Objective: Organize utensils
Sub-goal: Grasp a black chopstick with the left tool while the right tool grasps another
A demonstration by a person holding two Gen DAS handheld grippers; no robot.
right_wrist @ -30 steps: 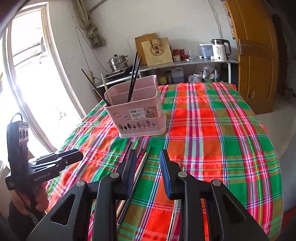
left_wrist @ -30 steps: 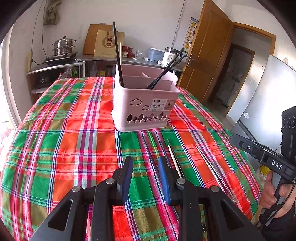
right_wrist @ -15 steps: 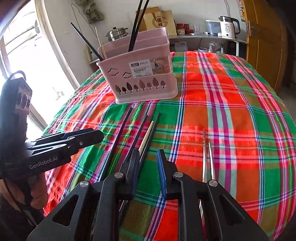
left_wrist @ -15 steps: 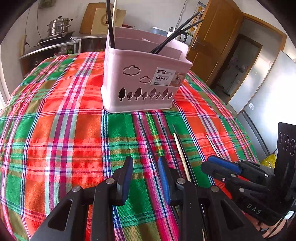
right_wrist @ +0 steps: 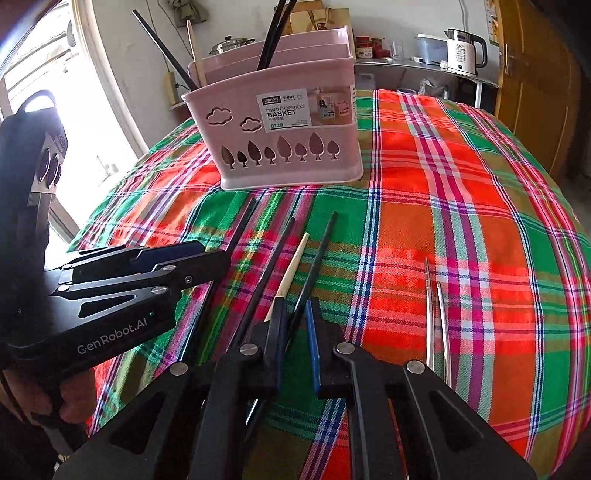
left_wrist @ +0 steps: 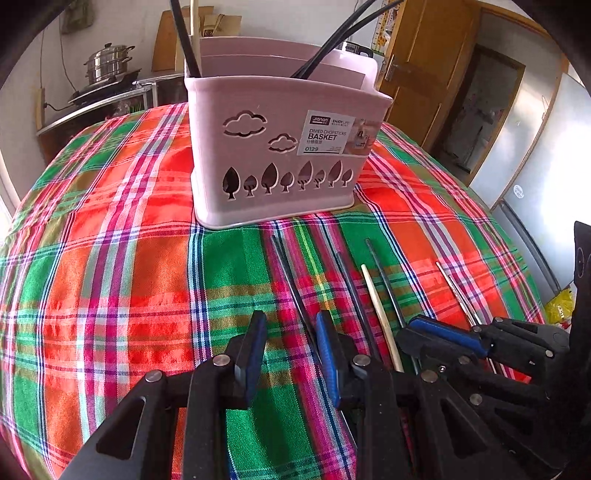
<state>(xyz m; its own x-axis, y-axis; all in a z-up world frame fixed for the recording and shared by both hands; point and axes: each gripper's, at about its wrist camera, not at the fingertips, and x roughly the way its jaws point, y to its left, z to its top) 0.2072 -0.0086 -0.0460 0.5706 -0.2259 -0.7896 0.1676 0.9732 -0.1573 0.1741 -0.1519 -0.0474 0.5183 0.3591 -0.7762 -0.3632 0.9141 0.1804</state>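
Steel steamer pot (left_wrist: 109,65), white electric kettle (right_wrist: 462,52), brown paper bag (right_wrist: 320,21), wooden door (left_wrist: 417,66), window (right_wrist: 40,66), plaid tablecloth (left_wrist: 110,229).

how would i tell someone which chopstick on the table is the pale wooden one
Find the pink chopstick basket on the plaid tablecloth. In front of it lies a row of loose chopsticks pointing toward it. The wooden chopstick is the only cream one, between black sticks, left of the black chopstick in the right gripper.
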